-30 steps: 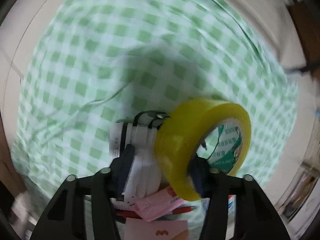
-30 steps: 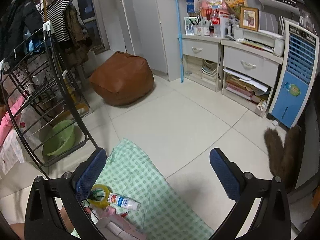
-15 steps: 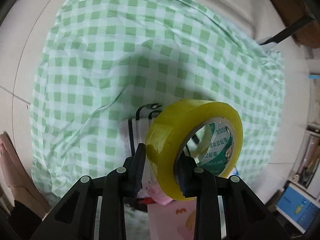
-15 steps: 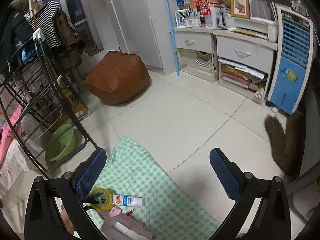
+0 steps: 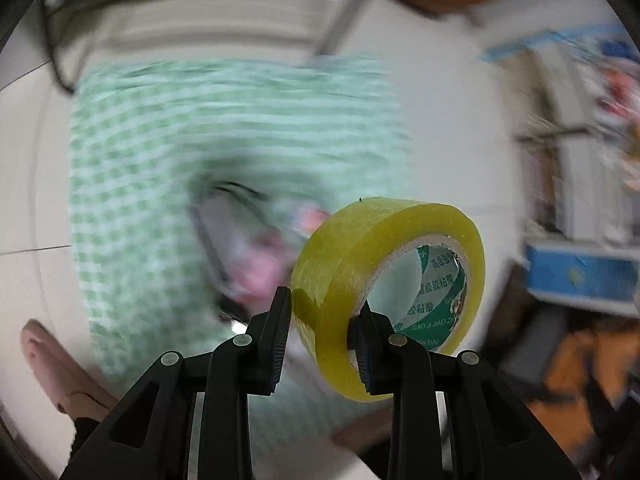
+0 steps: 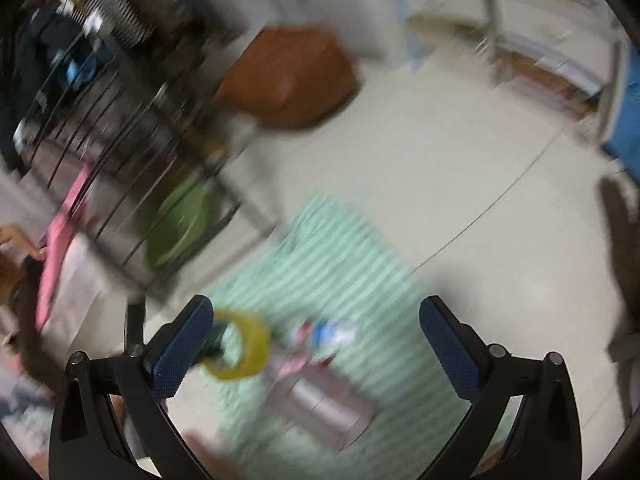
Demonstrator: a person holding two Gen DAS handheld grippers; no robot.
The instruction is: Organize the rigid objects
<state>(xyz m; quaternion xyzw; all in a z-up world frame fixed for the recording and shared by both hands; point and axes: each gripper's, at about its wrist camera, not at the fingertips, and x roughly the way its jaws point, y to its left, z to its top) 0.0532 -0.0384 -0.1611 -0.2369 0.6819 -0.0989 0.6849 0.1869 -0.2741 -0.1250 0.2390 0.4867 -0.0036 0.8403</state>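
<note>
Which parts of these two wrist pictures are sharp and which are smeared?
Left wrist view: the left tool and the yellow tape roll clamped in it are crisp; the green checked cloth and the room behind streak heavily. Right wrist view: only the right tool, jaws wide apart, is sharp; the cloth, tape roll and brown beanbag are all blurred, with fisheye bending at the edges.
</note>
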